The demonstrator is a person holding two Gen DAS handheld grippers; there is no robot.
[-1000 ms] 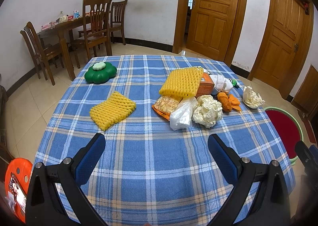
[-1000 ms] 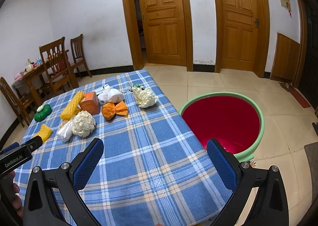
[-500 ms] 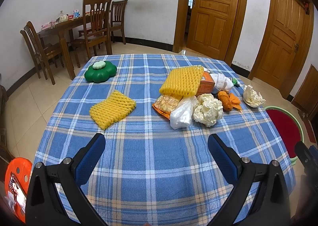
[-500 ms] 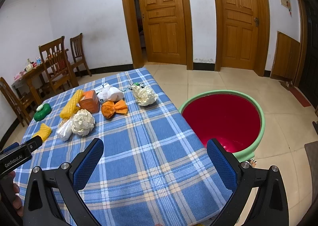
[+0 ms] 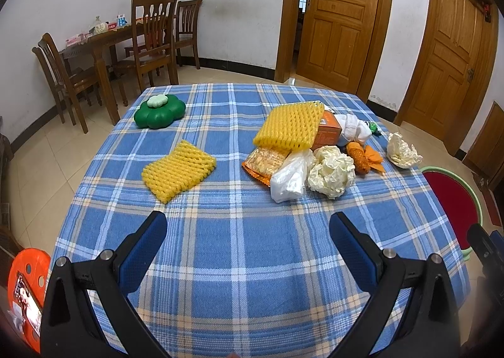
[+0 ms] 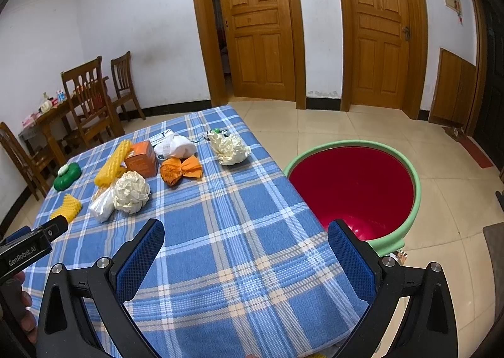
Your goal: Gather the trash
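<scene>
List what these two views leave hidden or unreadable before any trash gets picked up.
- Orange box: left wrist view, near side hidden behind the yellow foam net; print too small.
- Snack wrapper: partly under the net and white plastic bag.
- Red basin: cut off by the table edge; in the right wrist view its bottom is hidden by the tongs.

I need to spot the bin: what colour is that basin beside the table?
Red inside with a green rim; clearest in the right wrist view.
</scene>
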